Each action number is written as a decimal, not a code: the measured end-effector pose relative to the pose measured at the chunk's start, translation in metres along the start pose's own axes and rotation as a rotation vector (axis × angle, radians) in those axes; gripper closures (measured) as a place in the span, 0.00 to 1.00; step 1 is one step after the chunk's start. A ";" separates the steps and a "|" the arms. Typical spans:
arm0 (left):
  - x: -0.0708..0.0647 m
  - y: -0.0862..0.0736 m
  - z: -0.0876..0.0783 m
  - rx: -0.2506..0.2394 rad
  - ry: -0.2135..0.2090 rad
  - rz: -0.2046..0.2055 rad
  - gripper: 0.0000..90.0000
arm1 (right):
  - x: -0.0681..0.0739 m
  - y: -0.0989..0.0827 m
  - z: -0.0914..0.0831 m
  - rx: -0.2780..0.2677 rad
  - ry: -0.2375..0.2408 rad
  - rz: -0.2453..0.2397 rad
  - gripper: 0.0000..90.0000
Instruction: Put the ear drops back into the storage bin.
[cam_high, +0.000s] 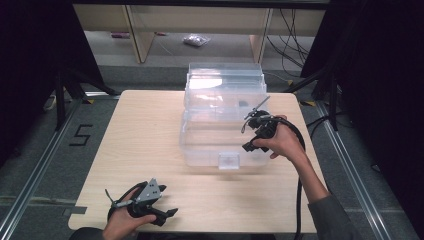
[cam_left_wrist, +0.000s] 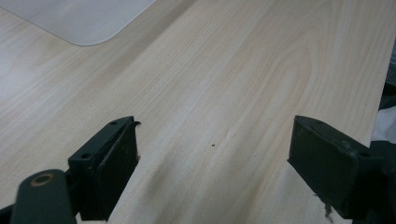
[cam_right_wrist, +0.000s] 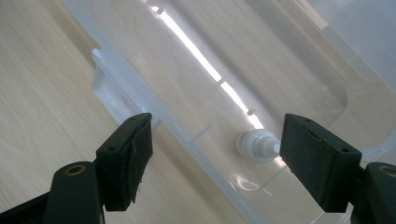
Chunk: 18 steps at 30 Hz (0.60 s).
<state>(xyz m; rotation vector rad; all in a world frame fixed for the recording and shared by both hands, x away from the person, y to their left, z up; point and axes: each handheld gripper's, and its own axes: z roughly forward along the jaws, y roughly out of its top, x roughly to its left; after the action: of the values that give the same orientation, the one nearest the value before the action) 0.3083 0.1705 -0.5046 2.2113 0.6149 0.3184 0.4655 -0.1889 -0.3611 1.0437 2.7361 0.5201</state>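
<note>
A clear plastic storage box (cam_high: 225, 135) stands on the wooden table (cam_high: 140, 150), its lid (cam_high: 225, 80) raised at the back. My right gripper (cam_high: 251, 144) hovers over the box's right front part, jaws open and nothing between them. In the right gripper view the open right gripper (cam_right_wrist: 215, 158) looks down past the box rim (cam_right_wrist: 140, 88) at a small white round object (cam_right_wrist: 256, 145) on the box floor. My left gripper (cam_high: 169, 214) rests near the table's front edge, jaws open over bare wood. The left gripper view confirms this left gripper (cam_left_wrist: 212, 158) is apart from the box corner (cam_left_wrist: 79, 18).
A latch tab (cam_high: 229, 160) sticks out at the box's front. Black stands and cables (cam_high: 320, 80) flank the table. Behind it are wooden shelf legs (cam_high: 140, 35) and a small bag (cam_high: 196, 40) on the floor. Bare tabletop lies left of the box.
</note>
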 end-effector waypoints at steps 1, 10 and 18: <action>0.000 0.000 0.000 -0.004 0.001 0.000 0.17 | 0.001 0.000 0.000 -0.011 0.007 -0.010 0.29; 0.000 0.000 0.000 -0.002 0.001 0.000 0.17 | 0.011 -0.003 0.000 -0.051 0.020 -0.034 0.29; 0.000 0.000 0.000 -0.003 -0.003 0.001 0.17 | 0.021 -0.009 0.000 -0.066 0.020 -0.052 0.29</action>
<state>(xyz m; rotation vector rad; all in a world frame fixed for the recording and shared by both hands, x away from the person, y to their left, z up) 0.3083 0.1705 -0.5046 2.2091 0.6113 0.3160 0.4445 -0.1811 -0.3657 0.9549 2.7348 0.6112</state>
